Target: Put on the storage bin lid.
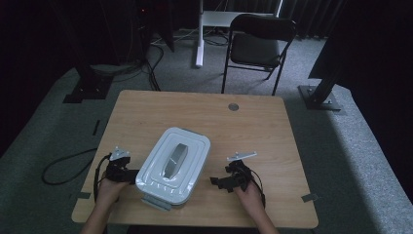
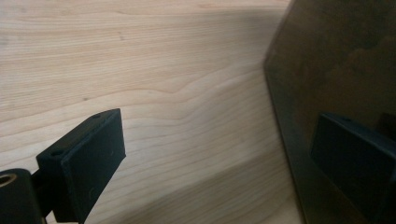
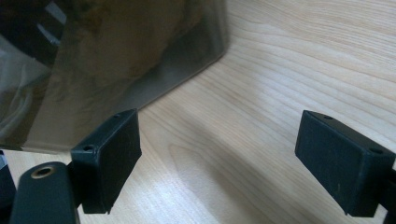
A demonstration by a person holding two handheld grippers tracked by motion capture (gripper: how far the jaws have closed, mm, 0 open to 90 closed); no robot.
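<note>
Your left hand-held gripper (image 1: 127, 174) sits spread at the near-left side of the lidded storage box (image 1: 173, 164), one jaw against its wall. Your right hand-held gripper (image 1: 220, 181), jaws spread and holding nothing, lies apart off the box's right side. Resting near the desk's (image 1: 253, 131) front edge, the box runs its long axis diagonally, near-left to far-right, so your left hand is nearer.

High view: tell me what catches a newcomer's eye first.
A pale lidded storage box with a grey handle sits askew near the front of the wooden table. The left gripper is at its left side, the right gripper open just to its right.
</note>
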